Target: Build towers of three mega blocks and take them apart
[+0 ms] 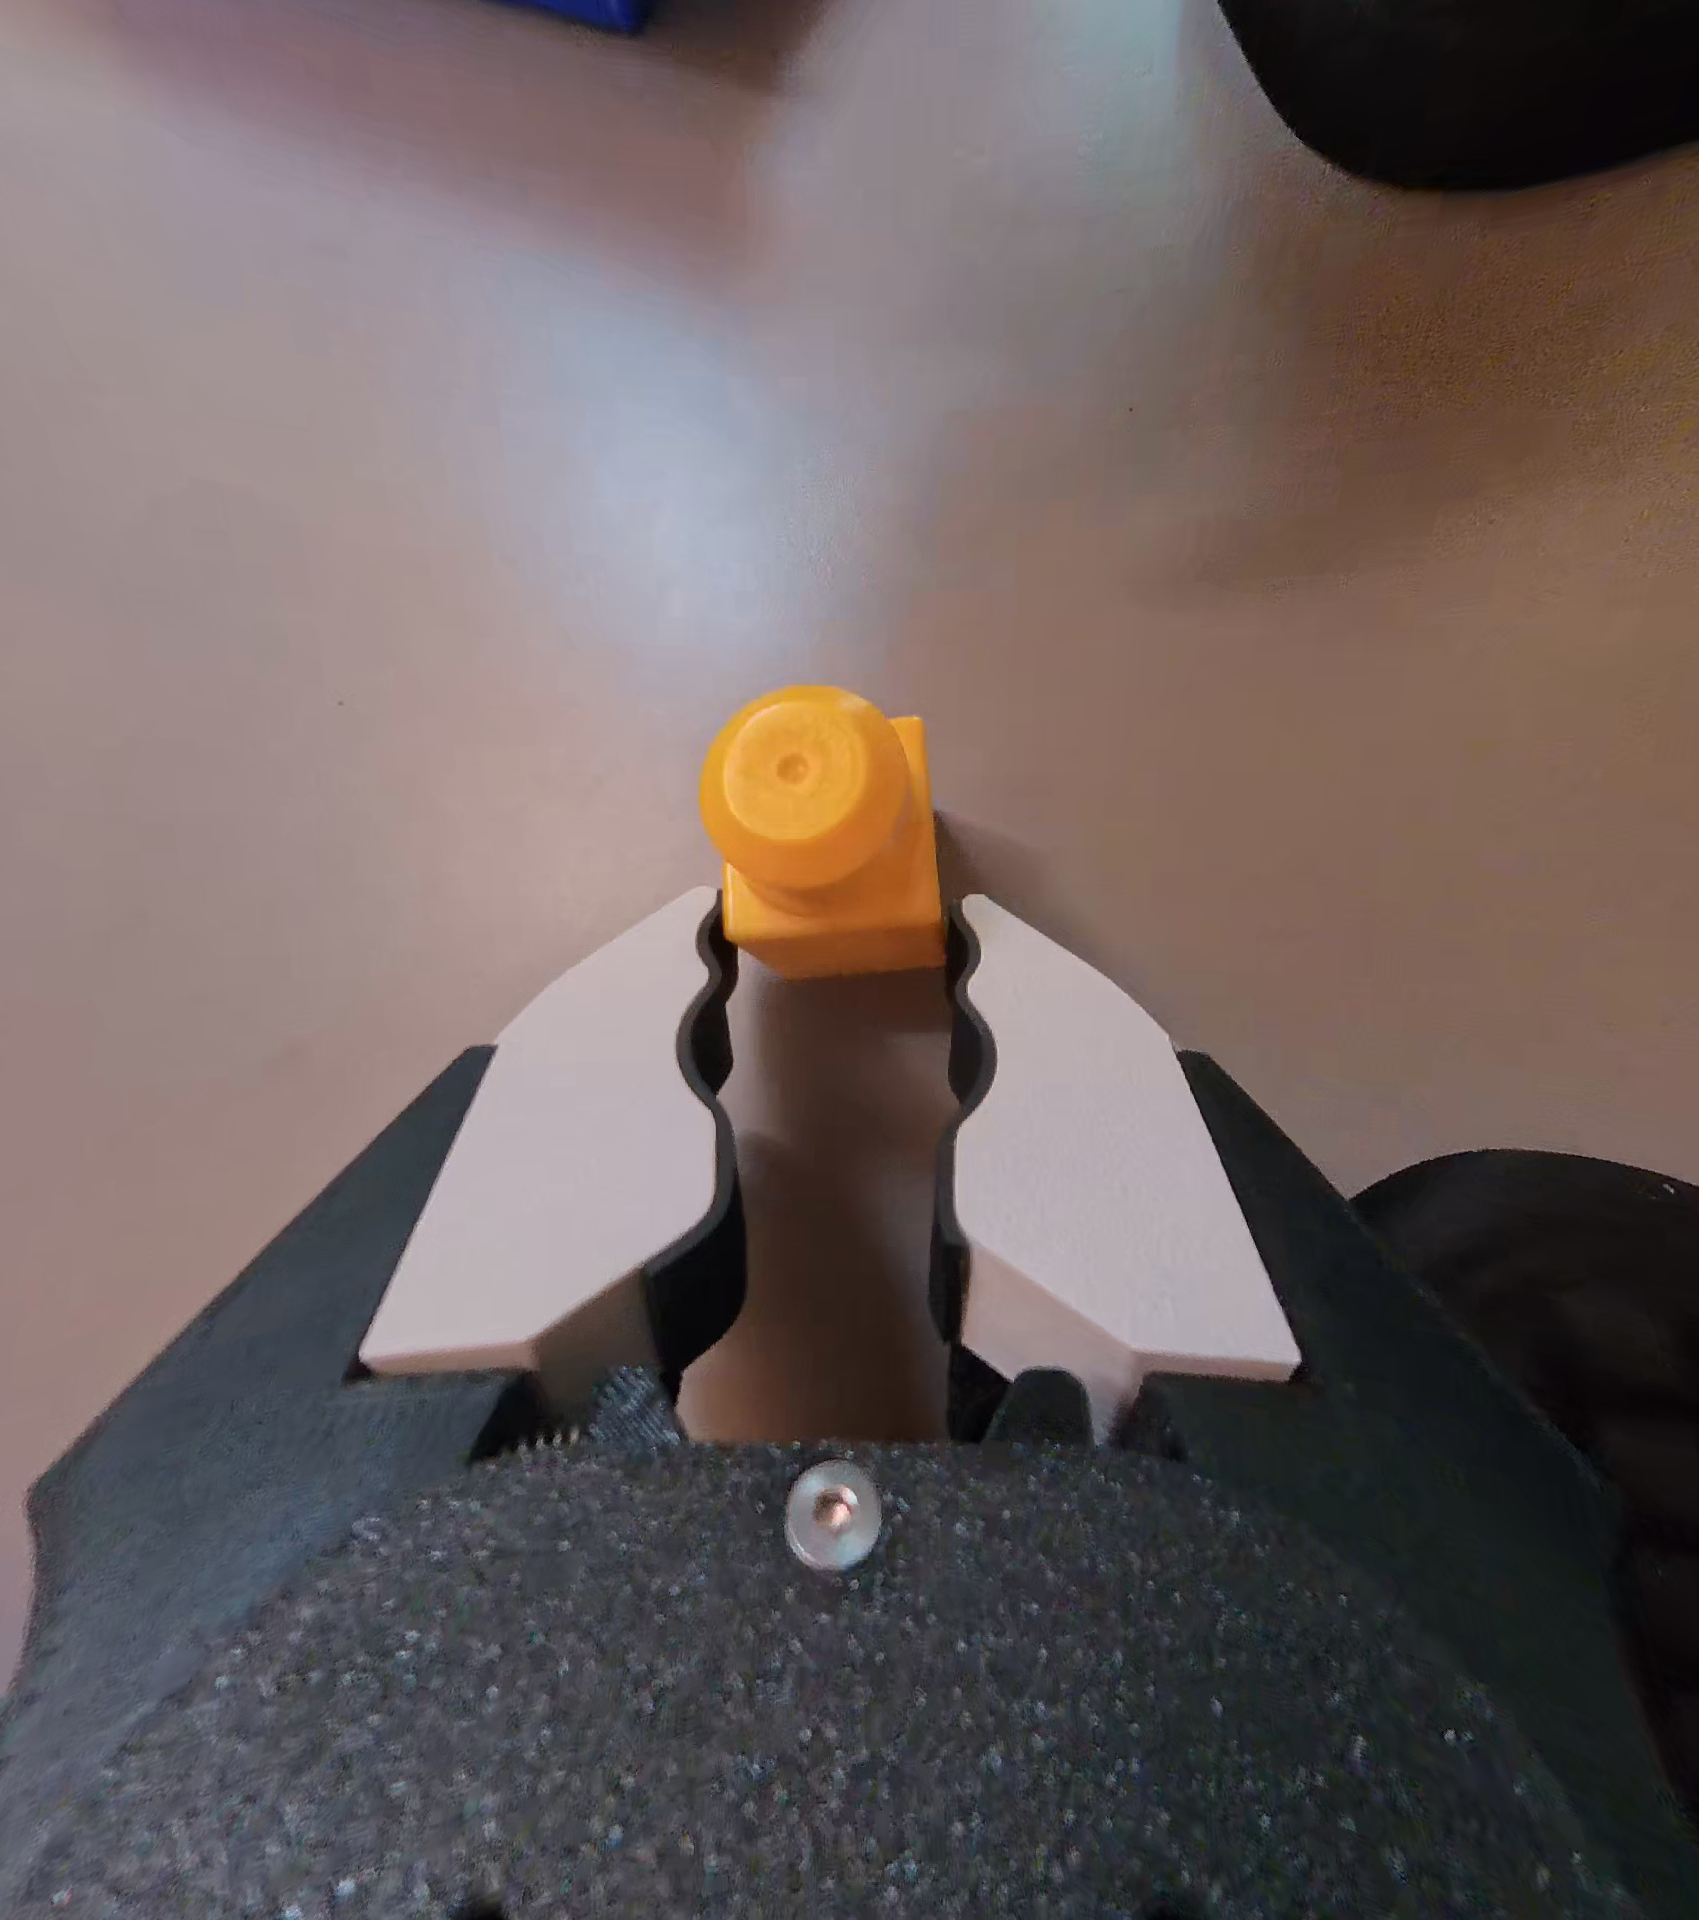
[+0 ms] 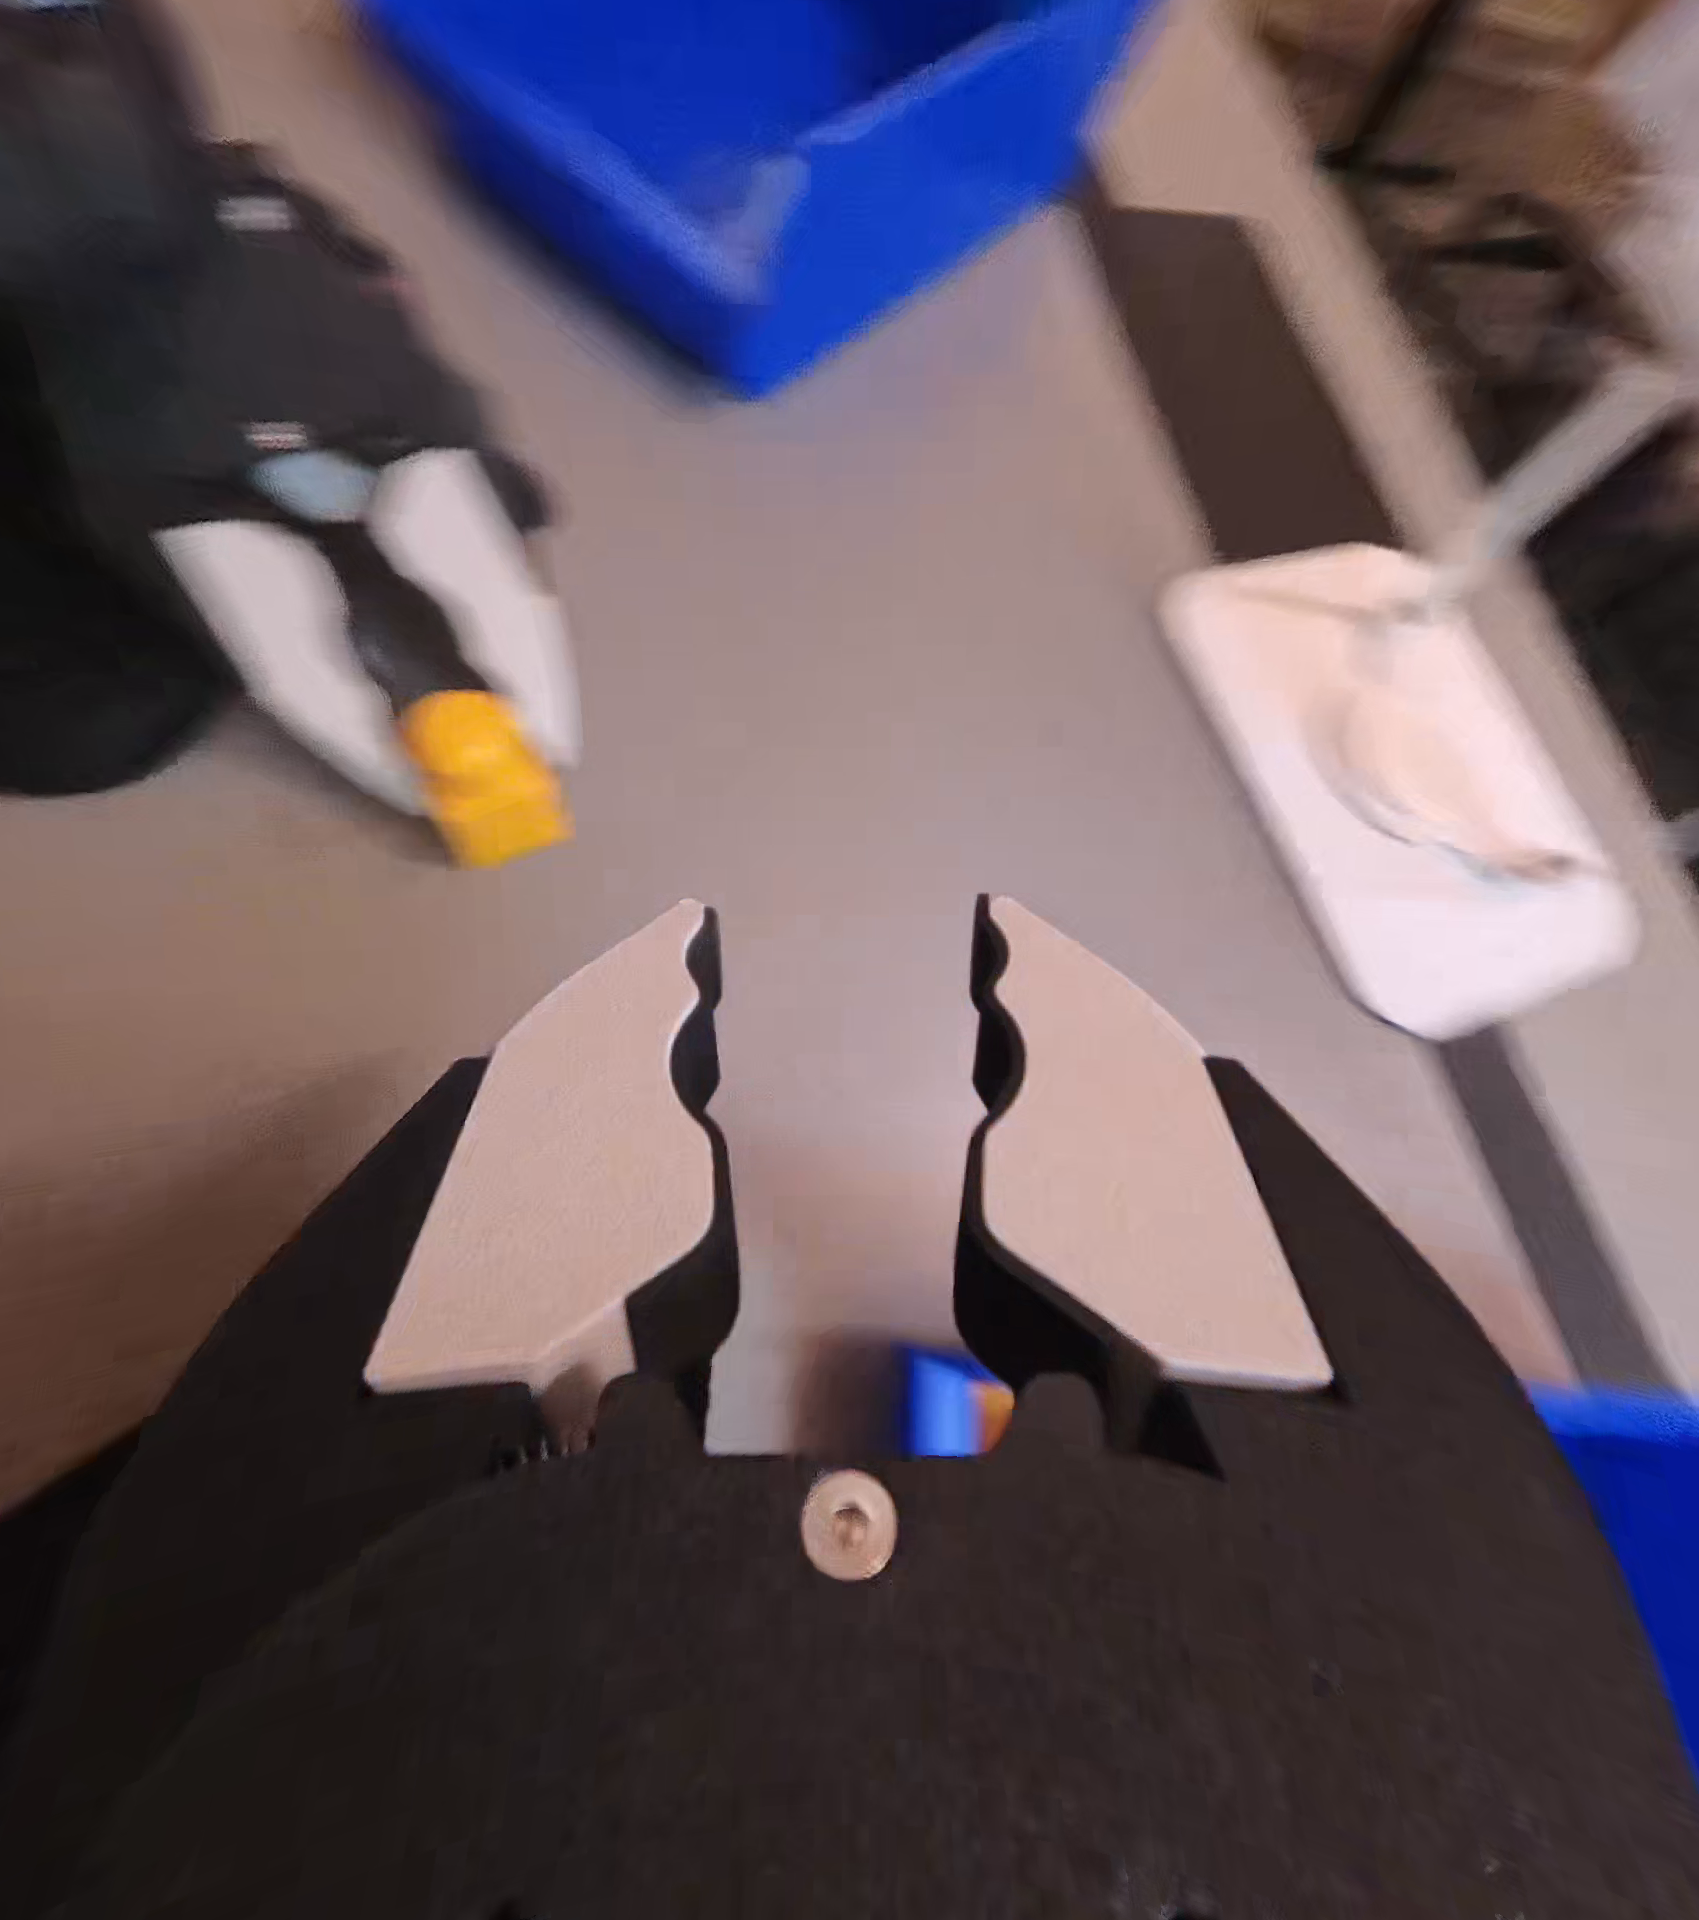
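Observation:
A yellow one-stud mega block (image 1: 829,883) stands on the grey table, stud up. My left gripper (image 1: 840,920) grips its lower body between the fingertips. The same block (image 2: 486,779) shows in the blurred right wrist view at the tips of the left gripper (image 2: 486,764), to the left. My right gripper (image 2: 845,914) is open and empty above the table, apart from the block. A small blue and orange piece (image 2: 954,1403) shows between the bases of its fingers; I cannot tell what it is.
A blue bin (image 2: 751,177) stands at the far side of the table (image 2: 824,623) and another blue bin (image 2: 1676,1558) at the near right. A white tray (image 2: 1396,779) lies at the table's right edge. A black shape (image 1: 1551,83) sits far right. Spacing between my two grippers at the tips: around 20 cm.

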`<state>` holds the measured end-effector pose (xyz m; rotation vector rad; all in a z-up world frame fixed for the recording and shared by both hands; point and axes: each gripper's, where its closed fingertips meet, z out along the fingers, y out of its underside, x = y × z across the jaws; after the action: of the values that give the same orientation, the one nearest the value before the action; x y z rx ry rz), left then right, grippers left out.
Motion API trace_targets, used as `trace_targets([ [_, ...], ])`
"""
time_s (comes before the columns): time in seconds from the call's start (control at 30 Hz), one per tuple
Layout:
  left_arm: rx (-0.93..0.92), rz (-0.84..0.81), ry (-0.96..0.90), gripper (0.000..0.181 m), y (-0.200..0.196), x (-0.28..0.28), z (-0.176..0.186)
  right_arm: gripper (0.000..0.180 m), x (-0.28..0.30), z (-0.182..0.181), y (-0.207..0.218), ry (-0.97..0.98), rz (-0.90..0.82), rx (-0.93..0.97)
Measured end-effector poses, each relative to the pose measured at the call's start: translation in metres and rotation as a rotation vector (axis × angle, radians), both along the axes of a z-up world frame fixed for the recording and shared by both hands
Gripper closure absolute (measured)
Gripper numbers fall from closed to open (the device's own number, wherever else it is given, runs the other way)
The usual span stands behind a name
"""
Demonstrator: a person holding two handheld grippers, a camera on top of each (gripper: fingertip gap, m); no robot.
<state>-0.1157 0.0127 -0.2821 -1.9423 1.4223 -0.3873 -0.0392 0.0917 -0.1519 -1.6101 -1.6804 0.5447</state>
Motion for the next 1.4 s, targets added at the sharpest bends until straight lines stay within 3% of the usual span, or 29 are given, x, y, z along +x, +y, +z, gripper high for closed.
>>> trace_targets([
  [0.13, 0.022, -0.005, -0.005, 0.144, 0.000, 0.001, 0.003, 0.129, -0.051, -0.050, -0.073, -0.115, 0.202, -0.033],
  [0.23, 0.032, -0.025, -0.034, 0.144, -0.002, 0.005, 0.008, 0.129, -0.074, -0.072, -0.088, -0.124, 0.228, -0.091],
  [0.3, 0.050, -0.043, -0.077, 0.144, -0.004, 0.008, 0.018, 0.140, -0.078, -0.084, -0.089, -0.163, 0.249, -0.080],
  [0.4, 0.062, -0.057, -0.155, 0.142, -0.006, 0.011, 0.031, 0.148, -0.076, -0.072, -0.091, -0.118, 0.265, -0.091],
  [0.5, 0.101, 0.001, -0.190, 0.128, 0.006, 0.005, 0.041, 0.148, -0.066, -0.033, -0.084, 0.003, 0.232, -0.093],
  [0.63, 0.167, 0.084, -0.268, 0.145, 0.021, -0.006, 0.059, 0.148, -0.018, 0.044, -0.016, 0.200, -0.028, 0.032],
  [0.73, 0.217, 0.152, -0.329, 0.165, 0.030, -0.014, 0.075, 0.148, 0.061, 0.083, 0.080, 0.238, -0.411, 0.187],
  [0.8, 0.233, 0.180, -0.366, 0.176, 0.033, -0.019, 0.083, 0.148, 0.127, 0.084, 0.141, 0.190, -0.679, 0.225],
  [0.87, 0.239, 0.198, -0.390, 0.181, 0.035, -0.022, 0.088, 0.147, 0.178, 0.065, 0.184, 0.147, -0.874, 0.162],
  [0.97, 0.243, 0.214, -0.383, 0.181, 0.037, -0.026, 0.087, 0.147, 0.212, 0.017, 0.215, 0.068, -1.021, 0.010],
  [1.23, 0.250, 0.207, -0.363, 0.181, 0.037, -0.026, 0.083, 0.148, 0.213, -0.086, 0.225, -0.200, -1.129, -0.290],
  [1.4, 0.255, 0.201, -0.362, 0.181, 0.037, -0.026, 0.085, 0.147, 0.205, -0.101, 0.213, -0.252, -1.077, -0.405],
])
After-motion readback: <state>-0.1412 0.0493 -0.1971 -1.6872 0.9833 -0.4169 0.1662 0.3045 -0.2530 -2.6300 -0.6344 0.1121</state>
